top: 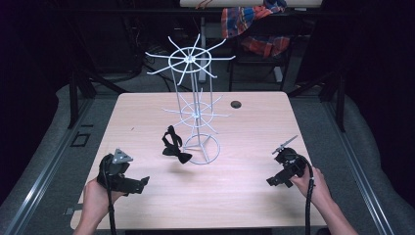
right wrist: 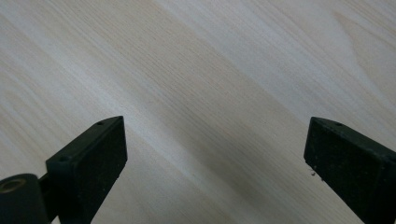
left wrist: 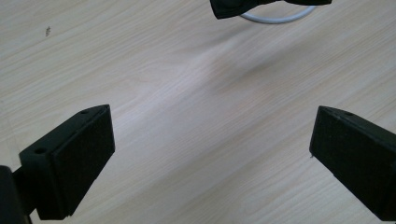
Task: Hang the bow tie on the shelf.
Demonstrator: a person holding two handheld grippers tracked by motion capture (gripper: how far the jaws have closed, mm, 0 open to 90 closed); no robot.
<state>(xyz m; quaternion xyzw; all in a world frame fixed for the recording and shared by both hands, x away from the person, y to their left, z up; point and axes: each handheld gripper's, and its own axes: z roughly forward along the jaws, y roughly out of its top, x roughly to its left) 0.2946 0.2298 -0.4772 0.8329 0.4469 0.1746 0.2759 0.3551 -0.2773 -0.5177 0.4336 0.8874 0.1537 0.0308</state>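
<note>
I judge the black bow tie [top: 173, 145], at 12 o'clock from my wide-open left gripper [left wrist: 210, 154], light and floppy, best pinched at its knot, while my right gripper [right wrist: 215, 158] also gapes empty.

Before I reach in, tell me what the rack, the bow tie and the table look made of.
Rack: probably white-coated metal wire; thin, rigid spokes and rings.
Bow tie: likely black fabric, matte; soft folded shape.
Table: pale wood or wood-look laminate; its grain lines show, with a slight sheen.
</note>
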